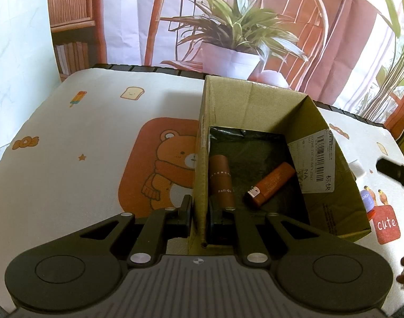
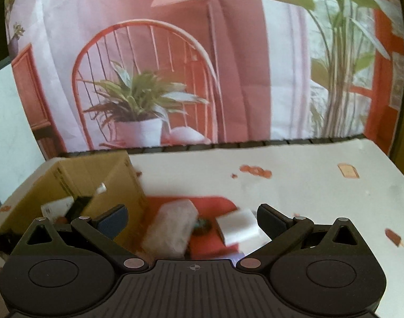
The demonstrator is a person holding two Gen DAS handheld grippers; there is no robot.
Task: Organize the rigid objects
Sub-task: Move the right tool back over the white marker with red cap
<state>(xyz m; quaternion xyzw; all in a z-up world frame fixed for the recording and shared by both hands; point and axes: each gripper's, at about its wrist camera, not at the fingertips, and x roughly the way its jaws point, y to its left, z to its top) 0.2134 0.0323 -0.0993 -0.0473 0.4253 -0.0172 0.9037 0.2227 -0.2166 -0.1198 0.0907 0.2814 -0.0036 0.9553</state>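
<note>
Holding the cardboard box (image 1: 255, 111) steady is my left hand's whole job right now: my left tool (image 1: 199, 213) is clenched on the box's near left wall, one finger outside over the bear print, the other inside, the card edge pinched between them. Inside, on the dark lining, a brown roll-on tube (image 1: 221, 181) lies close against that wall at about ten o'clock from the box's middle, and an orange-brown tube (image 1: 272, 184) lies slanted just beside it toward four o'clock. Those two look already sorted. A shipping label (image 1: 317, 161) is stuck on the inner right wall.

Out past the box's right wall, at three o'clock in the left view, a small purple item (image 1: 367, 198) sits on the counter (image 1: 69, 137).

My right tool (image 2: 192, 218) is released, jaws wide apart with nothing between the pads. The view is blurred, but two pale things lie on the red patch just ahead of it: a white wrapped block (image 2: 171, 228) near eleven o'clock of the gap, and a white boxy piece (image 2: 239, 225) near one o'clock, beside the right finger. I cannot tell what either is.

I judge this the reach for the next pick. The next move calls for centring one pale piece between the pads, closing, then carrying it left over the box rim while my left tool grips the wall.
</note>
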